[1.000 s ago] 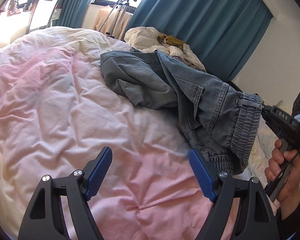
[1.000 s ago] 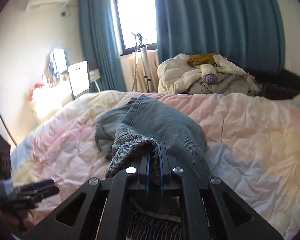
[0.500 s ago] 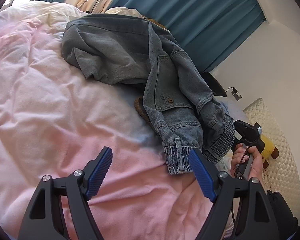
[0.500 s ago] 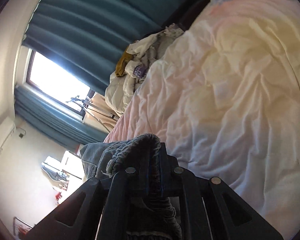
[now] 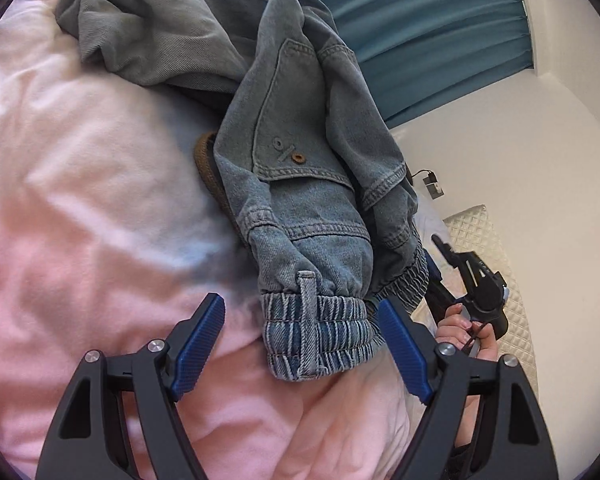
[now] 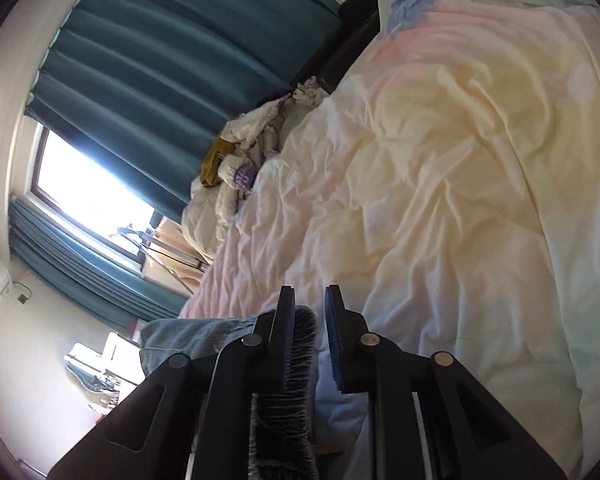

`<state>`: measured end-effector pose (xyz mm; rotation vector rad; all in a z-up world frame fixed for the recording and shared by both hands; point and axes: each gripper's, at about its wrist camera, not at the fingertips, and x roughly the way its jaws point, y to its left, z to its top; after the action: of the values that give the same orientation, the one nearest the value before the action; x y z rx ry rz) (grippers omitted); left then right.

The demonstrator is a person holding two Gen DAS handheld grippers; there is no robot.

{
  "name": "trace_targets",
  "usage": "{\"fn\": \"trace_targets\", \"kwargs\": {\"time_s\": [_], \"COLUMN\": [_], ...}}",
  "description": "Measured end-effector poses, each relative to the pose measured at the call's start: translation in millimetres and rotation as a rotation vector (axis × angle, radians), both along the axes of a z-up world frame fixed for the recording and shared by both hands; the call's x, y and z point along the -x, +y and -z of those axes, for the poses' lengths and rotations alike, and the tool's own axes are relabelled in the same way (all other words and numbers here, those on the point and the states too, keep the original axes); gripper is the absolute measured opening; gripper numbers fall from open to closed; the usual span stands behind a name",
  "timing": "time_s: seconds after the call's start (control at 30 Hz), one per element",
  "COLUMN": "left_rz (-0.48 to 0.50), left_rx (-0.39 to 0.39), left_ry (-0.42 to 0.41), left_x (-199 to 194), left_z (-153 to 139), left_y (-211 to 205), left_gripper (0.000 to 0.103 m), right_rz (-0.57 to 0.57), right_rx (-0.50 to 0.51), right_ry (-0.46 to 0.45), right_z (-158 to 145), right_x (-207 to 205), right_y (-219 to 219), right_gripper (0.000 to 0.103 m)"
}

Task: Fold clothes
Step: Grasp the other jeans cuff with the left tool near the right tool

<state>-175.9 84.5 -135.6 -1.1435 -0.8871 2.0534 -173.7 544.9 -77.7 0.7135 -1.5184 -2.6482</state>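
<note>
One pair of faded blue denim trousers (image 5: 300, 152), crumpled on the bed's quilt (image 5: 80, 200); stitched flap pocket with one brown button, ribbed elastic waistband (image 5: 320, 332) with a belt loop, brown inner lining peeking out beside it. Soft, puckered quilt, pink shading to cream and pale blue. Left tongs (image 5: 300, 344) spread wide, ridged blue pads either side of the waistband, not pressing it. Right tongs (image 6: 308, 336) opening, a ribbed elastic hem (image 6: 298, 344) between the pads, lying against the left pad, clear of the right one. Heavy pleated teal curtain (image 6: 148, 64) behind; one heap of pale rumpled laundry (image 6: 236, 176) at the bed's far edge, mustard piece within. A hand (image 5: 466, 334) on the right grip.
</note>
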Motion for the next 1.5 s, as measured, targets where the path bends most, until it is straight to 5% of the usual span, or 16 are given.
{"fn": "trace_targets", "kwargs": {"time_s": [0.07,0.2,0.33,0.6,0.7,0.8,1.07,1.23,1.5], "left_rz": [0.016,0.048,0.103,0.148,0.157,0.161,0.127,0.101,0.158], "left_rx": [0.012,0.008,-0.044,-0.099,-0.088,-0.069,-0.017,-0.021,-0.096], "left_ry": [0.005,0.003,-0.004,-0.049,-0.047,-0.051,-0.026,0.046,0.209], "left_x": [1.4,5.8,14.6,28.6,28.8,29.2,25.8,2.5,-36.3], "left_z": [0.3,3.0,8.4,15.7,16.8,19.6,9.3,-16.0,-82.2], "left_y": [6.8,12.8,15.5,21.7,26.4,32.5,28.3,35.1,71.4], "left_gripper": [0.081,0.081,0.081,0.067,0.062,0.053,0.028,0.019,0.019], "right_rz": [-0.089,-0.11,-0.107,-0.193,-0.212,-0.221,-0.211,-0.201,-0.196], "right_rx": [0.051,-0.066,-0.159,-0.08,0.059,0.105,-0.066,-0.226,-0.334], "right_ry": [0.043,-0.013,-0.055,-0.067,-0.043,-0.025,0.0,0.025,0.061], "right_z": [-0.2,-4.4,0.4,31.6,44.8,43.6,11.9,-28.0,-94.5], "right_x": [6.1,21.2,30.1,51.5,54.0,55.8,50.6,39.7,52.5], "right_y": [-6.7,-27.9,-38.6,-49.9,-44.5,-44.5,-60.6,-73.8,-49.3], "right_gripper": [0.049,0.076,0.077,0.077,0.076,0.063,0.019,0.014,0.013]}}
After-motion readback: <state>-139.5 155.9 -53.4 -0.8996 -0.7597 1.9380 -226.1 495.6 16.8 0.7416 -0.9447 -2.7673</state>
